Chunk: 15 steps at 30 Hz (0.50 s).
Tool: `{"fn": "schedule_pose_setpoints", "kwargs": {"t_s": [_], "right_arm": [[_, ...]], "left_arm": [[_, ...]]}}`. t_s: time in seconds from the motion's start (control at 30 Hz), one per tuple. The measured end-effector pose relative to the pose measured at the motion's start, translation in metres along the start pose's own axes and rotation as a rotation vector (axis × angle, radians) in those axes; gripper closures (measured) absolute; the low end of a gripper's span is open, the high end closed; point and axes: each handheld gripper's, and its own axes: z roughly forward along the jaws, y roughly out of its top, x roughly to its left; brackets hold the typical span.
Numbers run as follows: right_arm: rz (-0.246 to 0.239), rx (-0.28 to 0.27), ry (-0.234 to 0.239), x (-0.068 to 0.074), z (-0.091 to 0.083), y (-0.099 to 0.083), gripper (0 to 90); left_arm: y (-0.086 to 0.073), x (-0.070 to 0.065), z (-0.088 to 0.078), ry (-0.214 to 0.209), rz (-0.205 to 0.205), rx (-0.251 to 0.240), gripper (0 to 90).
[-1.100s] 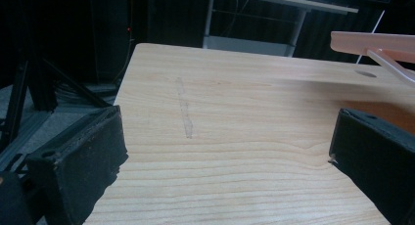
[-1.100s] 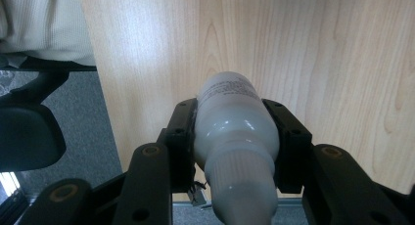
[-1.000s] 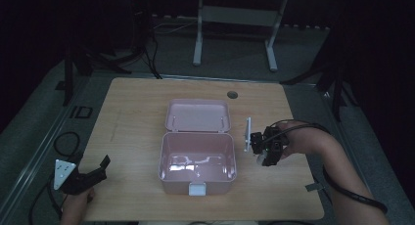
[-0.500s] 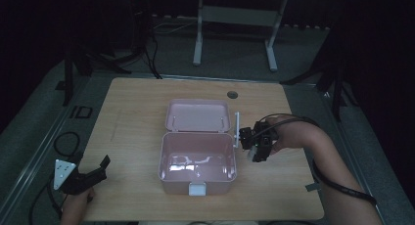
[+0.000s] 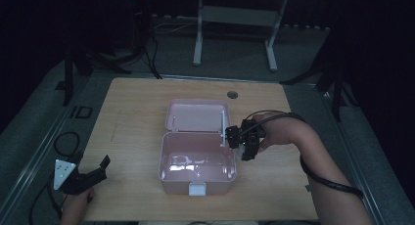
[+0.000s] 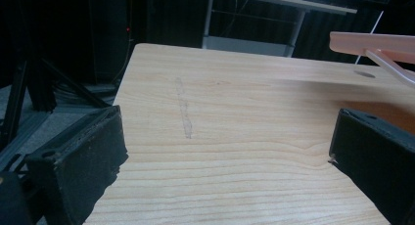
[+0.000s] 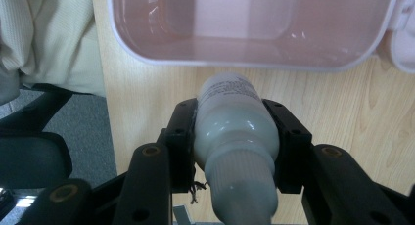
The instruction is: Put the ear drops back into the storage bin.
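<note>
Beside pink box (image 5: 197, 171), right gripper (image 7: 235, 132) clamps white bottle (image 7: 235, 127); left gripper (image 6: 230, 151) open.

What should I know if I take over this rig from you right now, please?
Right gripper: shut on a white bottle, held over the table beside the box's right rim.
Left gripper: open, holding nothing, low over the table's near-left corner.
Pink box: mid-table, lid open and laid back, looks empty.
Done: bottle picked up and brought to the box.
Left, probably: put the bottle in, then perhaps close the lid.
</note>
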Motion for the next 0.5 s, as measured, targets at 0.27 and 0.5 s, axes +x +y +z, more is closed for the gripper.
{"fn": "schedule_pose_setpoints", "kwargs": {"t_s": [0.27,0.5], "right_arm": [[-0.048,-0.004,-0.001,0.003,-0.001,0.017,59.8],[-0.091,-0.016,0.000,0.004,0.001,0.034,59.8]], "left_arm": [[0.000,0.000,0.000,-0.002,-0.002,0.001,0.5],[0.000,0.000,0.000,-0.001,-0.001,0.004,0.5]]}}
